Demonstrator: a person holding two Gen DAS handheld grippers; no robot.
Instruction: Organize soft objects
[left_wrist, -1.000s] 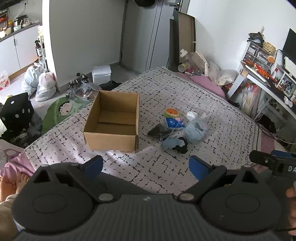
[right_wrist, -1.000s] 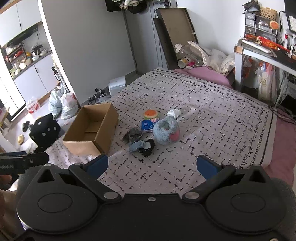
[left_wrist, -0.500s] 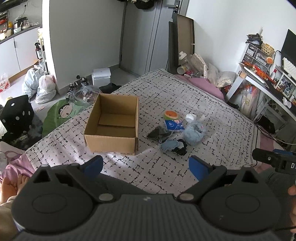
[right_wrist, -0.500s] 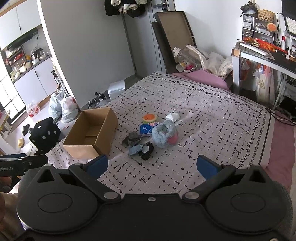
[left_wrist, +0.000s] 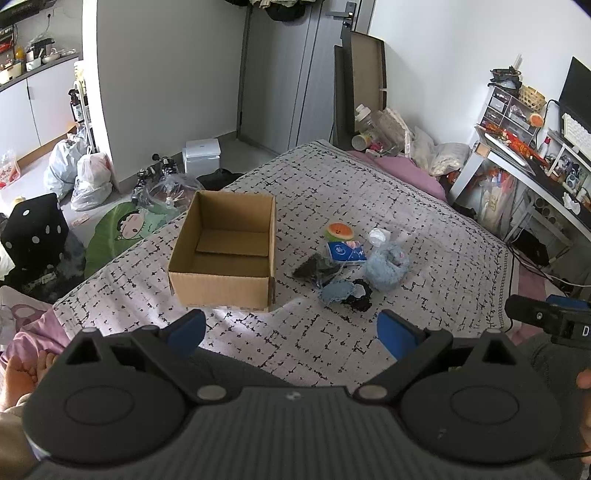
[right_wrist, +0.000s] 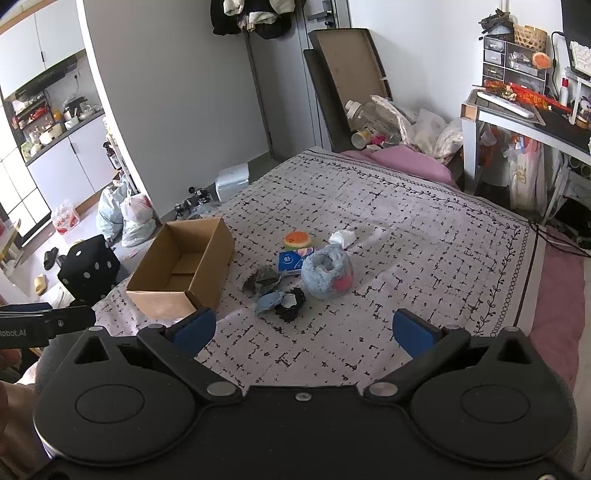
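An open, empty cardboard box sits on the patterned bed cover. To its right lies a cluster of soft items: a fluffy blue plush, an orange round toy, a blue tissue pack, a white crumpled piece, dark cloths and a blue and black bundle. My left gripper and right gripper are open, empty, held above the near bed edge.
Floor at left holds a black dotted cube, plastic bags and a white bin. A cluttered desk stands right of the bed. Bottles and bags pile at the bed's far end.
Both grippers have pulled back and up a little, so the box and items look smaller and farther. Nothing on the bed moved.
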